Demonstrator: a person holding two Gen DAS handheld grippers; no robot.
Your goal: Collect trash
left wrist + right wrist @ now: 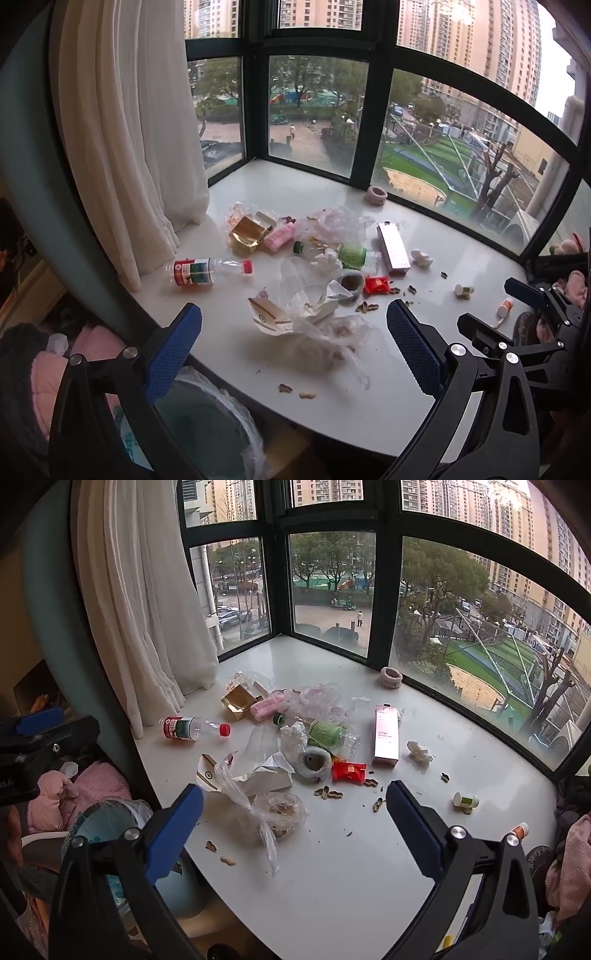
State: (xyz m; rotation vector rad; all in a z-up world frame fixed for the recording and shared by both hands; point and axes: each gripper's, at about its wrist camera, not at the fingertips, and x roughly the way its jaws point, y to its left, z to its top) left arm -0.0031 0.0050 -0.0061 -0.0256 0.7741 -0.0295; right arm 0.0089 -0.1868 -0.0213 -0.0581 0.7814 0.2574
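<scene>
Trash lies scattered on the white bay-window sill [303, 413]: a clear bottle with red label and cap [210, 271], a gold box [247, 234], a pink carton [393, 247], a green-labelled bottle [343, 254], a red wrapper [376, 285], and a knotted clear bag of shells [332, 336]. My left gripper [295, 343] is open and empty, hovering over that bag. My right gripper [295, 825] is open and empty above the same bag [273, 814]; it also shows at the right of the left wrist view [496, 310]. A lined trash bin [207, 424] stands below the sill's front-left edge.
A white curtain [129, 147] hangs at the left. Window glass [314, 114] rings the sill's far side. A pink hair tie [376, 195], small white vials [463, 291] and peanut shells [328, 794] lie on the sill. Pink bedding [74, 790] lies left, below the sill.
</scene>
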